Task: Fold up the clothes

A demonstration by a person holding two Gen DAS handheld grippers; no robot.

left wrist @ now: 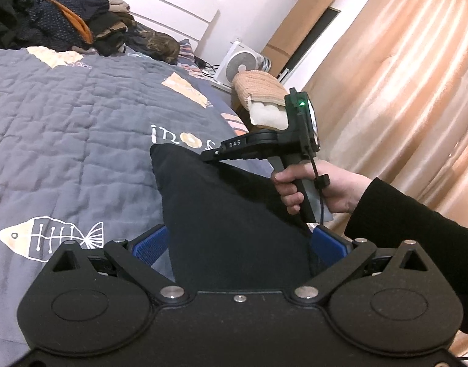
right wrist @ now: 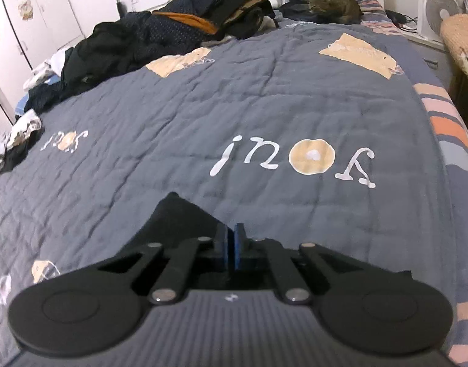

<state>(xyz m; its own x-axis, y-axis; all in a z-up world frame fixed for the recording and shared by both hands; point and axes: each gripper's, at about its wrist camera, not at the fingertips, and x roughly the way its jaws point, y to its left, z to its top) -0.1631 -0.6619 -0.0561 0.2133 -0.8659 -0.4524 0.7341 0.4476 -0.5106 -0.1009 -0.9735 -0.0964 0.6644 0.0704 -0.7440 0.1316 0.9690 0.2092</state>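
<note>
Left wrist view: left gripper (left wrist: 238,244) fingers stand wide apart, a folded dark garment (left wrist: 227,214) lying between the blue pads on the grey quilt (left wrist: 65,122); pads not pressing it. A hand (left wrist: 319,189) holds the right gripper (left wrist: 209,156) at the garment's far corner.

Right wrist view: right gripper (right wrist: 230,246) fingers together, clamped on the garment (right wrist: 178,217) edge. Clothes pile (right wrist: 172,30) well apart by the headboard.

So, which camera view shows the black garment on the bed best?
The left wrist view: the black garment fills the middle, from a corner on the quilt back between the left gripper's blue pads. The right wrist view shows only a dark corner ahead of the right gripper, whose jaws are shut.
</note>
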